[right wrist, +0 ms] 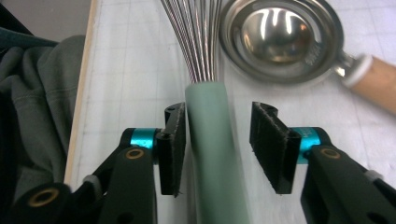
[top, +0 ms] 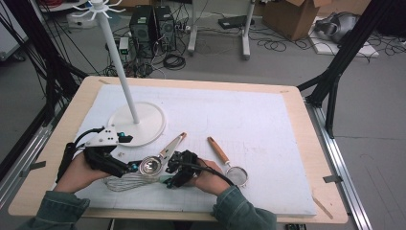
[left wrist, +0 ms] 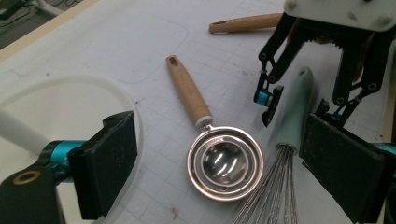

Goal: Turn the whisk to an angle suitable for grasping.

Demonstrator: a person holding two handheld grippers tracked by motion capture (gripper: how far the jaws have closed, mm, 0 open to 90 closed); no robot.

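- Stand: white hook stand with tall pole and round flat base sits at left rear of the white gridded mat, which covers the pale wooden table.
- Left gripper is held low over the mat just in front of the stand base. Its pads are spread wide with nothing between them; in the left gripper view the strainer bowl lies on the mat in the gap, untouched.
- Steel egg-separator spoon with a light wooden handle lies flat on the mat between the two grippers, bowl toward the person, handle pointing away toward the rear.
- Wire whisk with a pale green handle lies flat on the mat just beside the spoon bowl, wires fanning out to the left under the left gripper, handle toward the right gripper.
- Right gripper straddles the green handle. Jaws are parted: one pad sits at or against the handle's side, the other stands clear of it, so no pinch.
- Small mesh sieve with an orange-brown wooden handle lies on the mat just right of the right hand, handle pointing to the rear.
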